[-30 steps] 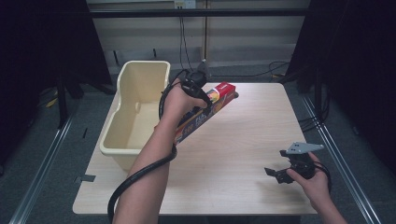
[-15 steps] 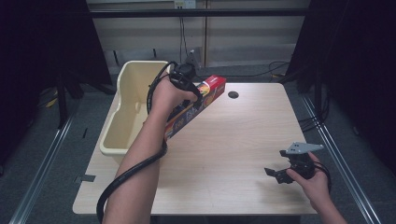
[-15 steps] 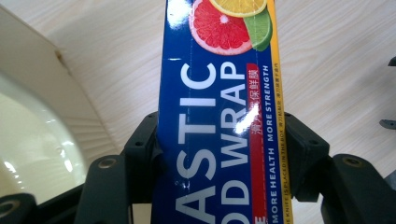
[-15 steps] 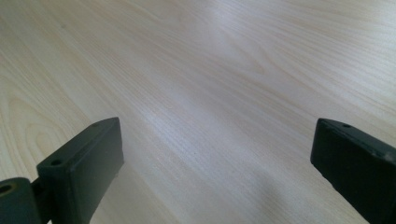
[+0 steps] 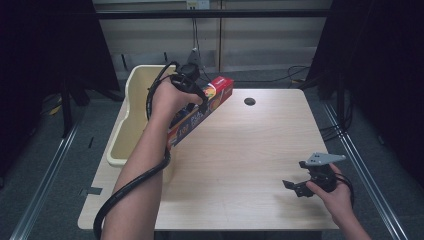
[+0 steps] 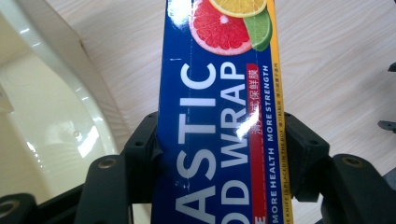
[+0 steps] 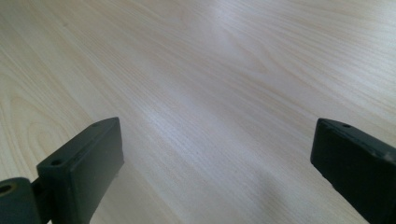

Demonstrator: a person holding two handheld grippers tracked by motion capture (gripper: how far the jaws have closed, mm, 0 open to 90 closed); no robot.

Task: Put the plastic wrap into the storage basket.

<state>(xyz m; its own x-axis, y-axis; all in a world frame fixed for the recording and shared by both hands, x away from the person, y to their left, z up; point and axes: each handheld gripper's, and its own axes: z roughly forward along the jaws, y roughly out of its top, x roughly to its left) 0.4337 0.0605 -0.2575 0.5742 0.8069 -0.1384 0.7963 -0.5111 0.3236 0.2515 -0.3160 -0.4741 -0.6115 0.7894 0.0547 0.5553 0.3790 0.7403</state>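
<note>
Holding a long box [image 5: 200, 112] of plastic wrap in my left gripper [image 6: 219, 154], I have it lifted off the table [image 5: 240, 165] at a slant, its near end over the bin [image 5: 131, 95] at the table's left edge and its red far end over the wood. The jaws are clamped on the box's two narrow sides, partway along its length. My right gripper [image 5: 300, 186] rests low over the table's near right corner, jaws spread wide with nothing between them — bare wood grain beneath.

The risks, as I judge them: the box is gripped away from its middle, so the longer free end could lever it down and let it pivot or slide between the pads. Squeezing harder may crush it, since it looks like thin glossy cardboard. Its near end sits close to the bin's rim, and a careless swing could catch there.

The box is a slim rectangular carton, blue with white lettering, a yellow stripe and citrus pictures, its surface shiny enough to throw glare. The bin is cream plastic, smooth, with rounded corners and a rolled lip. The table is pale matte wood laminate — with one dark round hole [image 5: 249, 101] near its far edge.
</note>
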